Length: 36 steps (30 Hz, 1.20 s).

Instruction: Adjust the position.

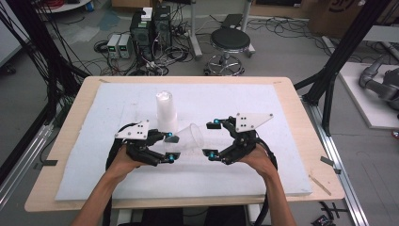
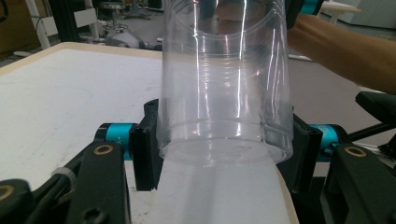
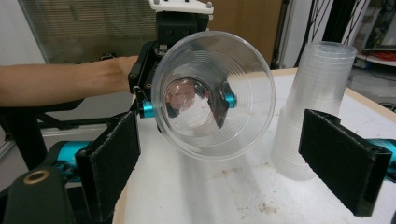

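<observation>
— Cables, power supplies and a round black stool [image 1: 229,40] are seen on the floor beyond the far edge of the wooden table [image 1: 301,136], which is covered by a white foam sheet [image 1: 84,141]. What is being handled?

— A clear, thin-walled plastic cup [image 1: 187,139] is held on its side above the middle of the sheet, nearer the near edge. Its base is clamped between the jaws of the left gripper [image 1: 170,147], and its open mouth is turned toward the right gripper [image 1: 212,138].

— And the right gripper's state?

— Its jaws are spread wide, with nothing between the pads; in the right gripper view the cup's rim is seen just ahead of them, apart from both.

— Anything else nearby?

— A stack of clear plastic cups [image 1: 166,112], upside down, is stood just behind the held cup, toward the far edge.

— How is the cup expected to handle?

— It is judged to be very light, smooth and slippery, and easily dented; the wall would likely buckle under a hard squeeze. The stiffer parts are taken to be the base ring, where it is gripped now, and the rolled rim. A light pinch across the rim, or one pad inside and one outside the wall, is judged the safer hold for the right gripper.
</observation>
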{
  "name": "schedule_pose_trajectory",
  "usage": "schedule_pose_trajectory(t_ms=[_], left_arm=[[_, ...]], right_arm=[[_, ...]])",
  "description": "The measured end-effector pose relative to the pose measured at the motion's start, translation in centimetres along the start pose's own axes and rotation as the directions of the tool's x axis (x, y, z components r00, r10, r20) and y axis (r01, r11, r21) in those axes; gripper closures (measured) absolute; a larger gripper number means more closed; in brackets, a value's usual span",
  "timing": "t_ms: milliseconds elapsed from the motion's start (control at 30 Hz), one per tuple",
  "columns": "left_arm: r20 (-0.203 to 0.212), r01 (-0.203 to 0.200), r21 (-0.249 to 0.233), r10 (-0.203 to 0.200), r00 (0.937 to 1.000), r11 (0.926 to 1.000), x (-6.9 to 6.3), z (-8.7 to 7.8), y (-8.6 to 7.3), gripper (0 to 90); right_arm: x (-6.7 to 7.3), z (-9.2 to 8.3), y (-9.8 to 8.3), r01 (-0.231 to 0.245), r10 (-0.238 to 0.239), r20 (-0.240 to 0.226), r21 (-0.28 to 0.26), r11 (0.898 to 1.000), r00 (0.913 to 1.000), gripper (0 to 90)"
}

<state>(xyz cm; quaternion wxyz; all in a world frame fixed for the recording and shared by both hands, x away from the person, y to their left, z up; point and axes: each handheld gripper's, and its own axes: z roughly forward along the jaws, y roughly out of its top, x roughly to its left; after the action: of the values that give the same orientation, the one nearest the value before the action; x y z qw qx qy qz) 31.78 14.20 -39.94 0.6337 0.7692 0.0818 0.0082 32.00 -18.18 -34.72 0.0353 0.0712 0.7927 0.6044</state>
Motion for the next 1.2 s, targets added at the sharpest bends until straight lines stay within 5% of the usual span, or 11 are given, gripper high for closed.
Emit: schedule_pose_trajectory(t_ms=[333,1200], left_arm=[[0.01,-0.017,-0.049,0.017,0.9998,0.9987,-0.5,0.7,0.8,41.9],[0.038,-0.028,-0.05,0.03,0.9988,0.9984,-0.7,2.3,1.5,41.9]], right_arm=[[-0.3,0.1,-1.2,-0.026,0.026,0.002,-0.091,0.996,0.9997,12.8],[-0.2,2.7,-1.2,-0.053,0.043,-0.081,-0.122,0.991,0.9958,13.0]])
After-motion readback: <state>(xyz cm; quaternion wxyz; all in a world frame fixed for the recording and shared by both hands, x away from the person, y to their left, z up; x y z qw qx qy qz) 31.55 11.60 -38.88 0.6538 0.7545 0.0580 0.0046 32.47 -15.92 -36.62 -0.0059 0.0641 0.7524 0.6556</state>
